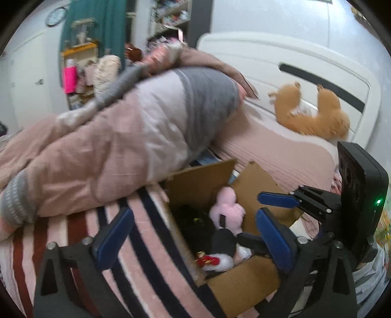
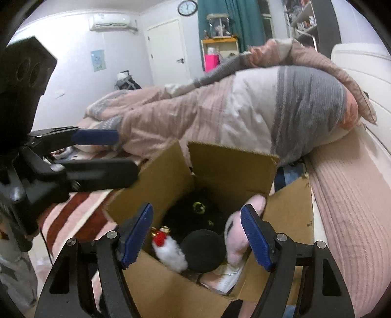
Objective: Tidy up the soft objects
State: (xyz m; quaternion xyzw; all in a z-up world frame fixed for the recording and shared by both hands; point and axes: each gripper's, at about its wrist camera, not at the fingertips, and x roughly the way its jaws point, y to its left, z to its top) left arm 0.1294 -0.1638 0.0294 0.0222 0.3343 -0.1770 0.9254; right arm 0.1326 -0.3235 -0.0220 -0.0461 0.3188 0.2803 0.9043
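Left gripper (image 1: 193, 234) spread as wide as it goes, blue pads well apart, nothing between them, poised over the near-left corner of the cardboard box (image 1: 242, 288). Right gripper (image 2: 199, 237) at a middling gape, also empty, hanging above the box's open top. Inside the box: a pink plush (image 2: 234, 234) against the right wall, a black round plush (image 2: 202, 249) in the middle, a small white-and-red toy (image 2: 168, 249) toward the near-left corner. The box sits on a striped blanket (image 1: 151, 244) at the bed's edge, with a pink-and-grey duvet (image 1: 117, 137) heaped behind. Only the left wrist view catches the orange plush (image 1: 315, 110) up against the white headboard (image 1: 293, 53). Only the right wrist view shows the wall clock (image 2: 187, 7) and the door (image 2: 168, 49).
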